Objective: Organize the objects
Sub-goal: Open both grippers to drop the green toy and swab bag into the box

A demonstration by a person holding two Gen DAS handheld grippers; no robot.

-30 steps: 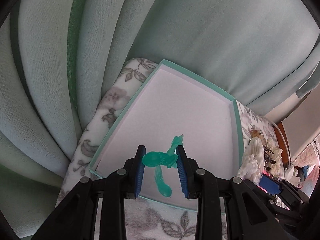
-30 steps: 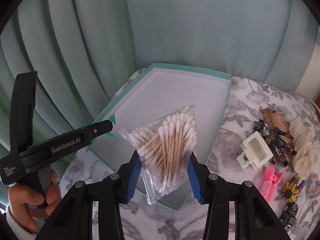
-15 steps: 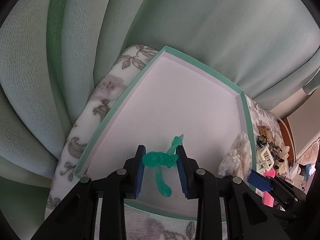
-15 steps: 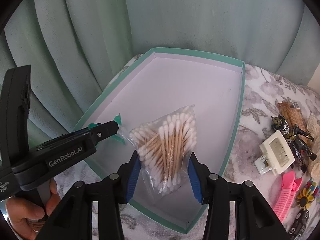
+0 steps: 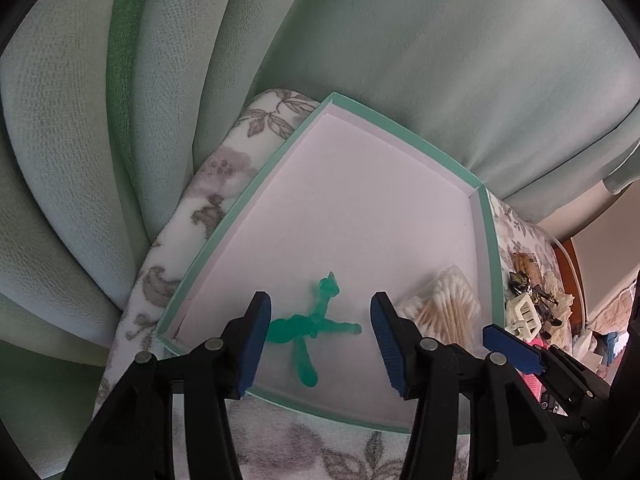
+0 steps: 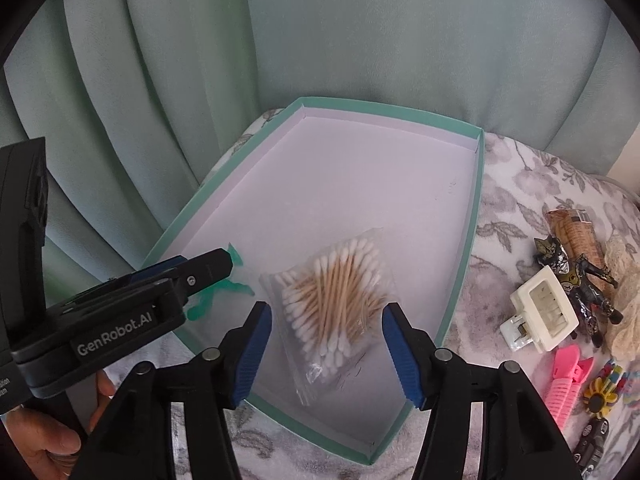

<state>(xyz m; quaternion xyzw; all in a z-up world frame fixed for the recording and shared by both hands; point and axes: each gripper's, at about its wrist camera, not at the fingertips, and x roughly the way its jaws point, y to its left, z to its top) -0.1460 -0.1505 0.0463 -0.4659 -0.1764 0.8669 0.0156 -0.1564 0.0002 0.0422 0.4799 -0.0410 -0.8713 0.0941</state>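
- Both loads have just been let go: half a second ago the left tongs (image 5: 320, 334) pinched the green figure (image 5: 310, 322) and the right tongs (image 6: 326, 344) clamped the bag of cotton swabs (image 6: 334, 298); now both pairs stand wide, with nothing between their pads.
- The green figure lies flat on the white floor of the teal-rimmed box (image 6: 478, 168), toward its 7 o'clock corner in the right wrist view, partly hidden there by the left tool.
- The bag of cotton swabs rests in the same box at about 6 o'clock of its floor, just beside the figure on its 3 o'clock side, apart from it as far as I can tell.
- The box sits on a floral blanket (image 6: 520, 184) backed by pale green curtains (image 6: 360, 32).
- Judgement: two items are now sorted, so this placing step looks done, and each tool can lift clear without snagging.
- Still outside the box, at 3 to 4 o'clock in the right wrist view: a cream clip (image 6: 542, 312), a dark action figure (image 6: 580, 280), a pink hair clip (image 6: 566, 378), a flower-shaped trinket (image 6: 600, 394) and a lacy cream bundle (image 6: 628, 304).
- Judgement: the task is early; that cluster probably comes next, and the right tongs are nearer to it.
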